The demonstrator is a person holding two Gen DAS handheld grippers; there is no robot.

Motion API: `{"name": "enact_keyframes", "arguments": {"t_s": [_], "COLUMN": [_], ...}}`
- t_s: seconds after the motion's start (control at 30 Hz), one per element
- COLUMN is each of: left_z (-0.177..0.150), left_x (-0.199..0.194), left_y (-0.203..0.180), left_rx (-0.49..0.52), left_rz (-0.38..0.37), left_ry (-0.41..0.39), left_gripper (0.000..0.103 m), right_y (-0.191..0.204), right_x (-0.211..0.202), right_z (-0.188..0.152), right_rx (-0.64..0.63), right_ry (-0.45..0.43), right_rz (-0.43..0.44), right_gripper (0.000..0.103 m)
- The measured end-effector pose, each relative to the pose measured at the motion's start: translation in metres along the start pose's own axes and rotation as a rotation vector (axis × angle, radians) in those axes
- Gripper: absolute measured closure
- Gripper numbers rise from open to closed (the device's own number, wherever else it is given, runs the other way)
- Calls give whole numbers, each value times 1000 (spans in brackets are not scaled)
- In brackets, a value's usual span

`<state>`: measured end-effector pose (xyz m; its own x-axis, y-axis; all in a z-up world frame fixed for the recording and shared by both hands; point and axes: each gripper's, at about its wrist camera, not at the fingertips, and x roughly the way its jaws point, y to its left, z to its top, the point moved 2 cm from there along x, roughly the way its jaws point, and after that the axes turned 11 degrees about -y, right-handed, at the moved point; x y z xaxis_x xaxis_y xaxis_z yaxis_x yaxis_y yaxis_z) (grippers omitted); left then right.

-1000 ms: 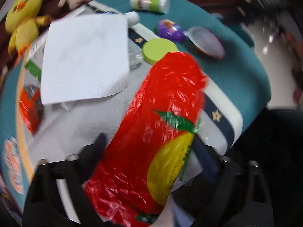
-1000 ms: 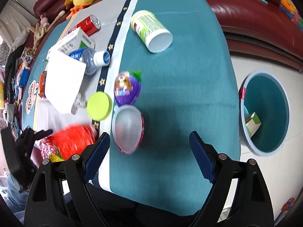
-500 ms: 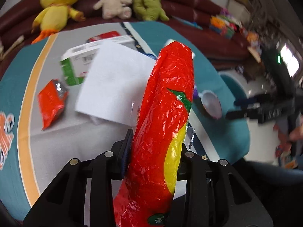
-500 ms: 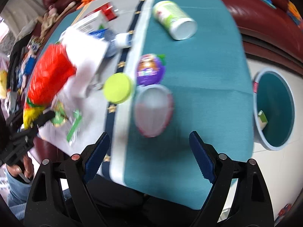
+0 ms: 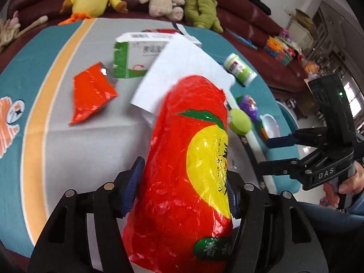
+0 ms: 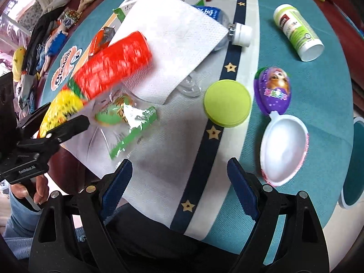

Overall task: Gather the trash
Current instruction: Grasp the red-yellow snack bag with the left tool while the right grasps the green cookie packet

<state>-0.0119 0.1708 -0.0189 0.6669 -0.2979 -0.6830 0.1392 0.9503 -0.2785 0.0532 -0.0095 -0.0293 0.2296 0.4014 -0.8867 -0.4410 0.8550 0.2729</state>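
My left gripper (image 5: 184,191) is shut on a big red snack bag (image 5: 188,166) with a yellow fruit print and holds it above the table; the bag also shows in the right wrist view (image 6: 111,66), lifted at the left. My right gripper (image 6: 179,186) is open and empty over the table's near edge, and shows at the right in the left wrist view (image 5: 282,152). Trash on the table: a clear green wrapper (image 6: 127,120), a white napkin (image 6: 168,43), a water bottle (image 6: 227,27), a green lid (image 6: 227,102), a purple egg shell (image 6: 273,91), a white egg half (image 6: 284,150).
A white-green cup (image 6: 298,34), a carton (image 5: 141,54) and a small red wrapper (image 5: 91,91) lie further back. The teal bin (image 6: 352,166) stands on the floor at the right. Plush toys (image 5: 163,2) sit on the sofa behind.
My left gripper has lifted the red bag and turned it so the yellow print faces the camera. My right gripper has moved left and closer over the table's edge.
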Motion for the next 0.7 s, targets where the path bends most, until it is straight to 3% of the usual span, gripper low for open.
{"name": "enact_keyframes", "arguments": {"t_s": [0.07, 0.13, 0.4, 0.43, 0.53, 0.7], "left_z": [2, 3, -16, -20, -25, -23], "left_x": [0, -6, -11, -10, -10, -11], "left_y": [12, 27, 68, 70, 73, 80], "left_rx": [-29, -76, -137, -137, -123, -122], "left_rz": [23, 21, 87, 100, 142, 177], "left_ry": [-1, -23, -8, 6, 14, 25], "left_gripper": [81, 82, 82, 79, 57, 48], "right_y": [6, 11, 53, 60, 73, 71], "right_x": [3, 4, 17, 21, 36, 60], "right_z": [2, 4, 27, 30, 37, 35], "right_rx": [-14, -26, -157, -179, -253, -269], "right_ry": [2, -1, -15, -12, 0, 32], "right_rz": [6, 18, 59, 69, 76, 86], "right_gripper": [22, 22, 22, 22, 16, 16]}}
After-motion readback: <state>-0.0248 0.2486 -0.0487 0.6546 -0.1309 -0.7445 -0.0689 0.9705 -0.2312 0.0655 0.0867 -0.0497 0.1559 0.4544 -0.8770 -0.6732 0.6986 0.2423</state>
